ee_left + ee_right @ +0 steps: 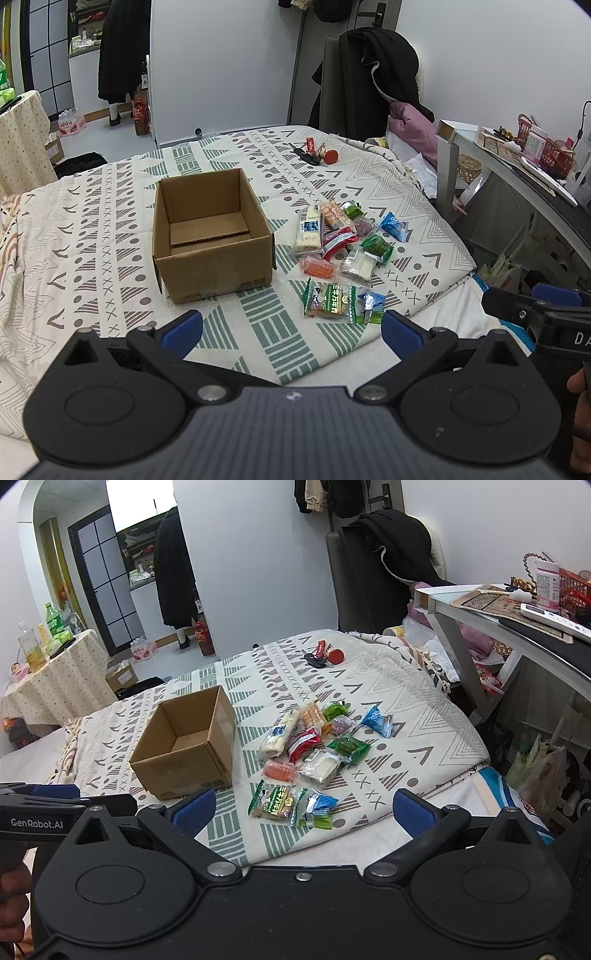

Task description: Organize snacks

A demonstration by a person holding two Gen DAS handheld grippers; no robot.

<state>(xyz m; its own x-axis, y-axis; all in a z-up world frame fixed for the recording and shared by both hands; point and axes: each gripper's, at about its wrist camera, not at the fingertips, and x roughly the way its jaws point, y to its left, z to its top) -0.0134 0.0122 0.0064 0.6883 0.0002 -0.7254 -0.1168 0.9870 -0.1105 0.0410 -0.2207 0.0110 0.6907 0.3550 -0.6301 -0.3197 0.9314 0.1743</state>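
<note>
Beside square cardboard box, crinkly snack packets

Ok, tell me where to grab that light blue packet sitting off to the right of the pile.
Grip the light blue packet across its puffed middle, coming from above with the right gripper. It lies flat on the bedspread, apart from the other snacks, with free cloth on both sides for the fingers.

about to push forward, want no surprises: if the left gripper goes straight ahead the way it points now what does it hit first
Likely the patterned bedspread, between the cardboard box and the green-edged snack packet. The open left gripper points at that gap, so it may clear both, though depth is hard to judge.
</note>
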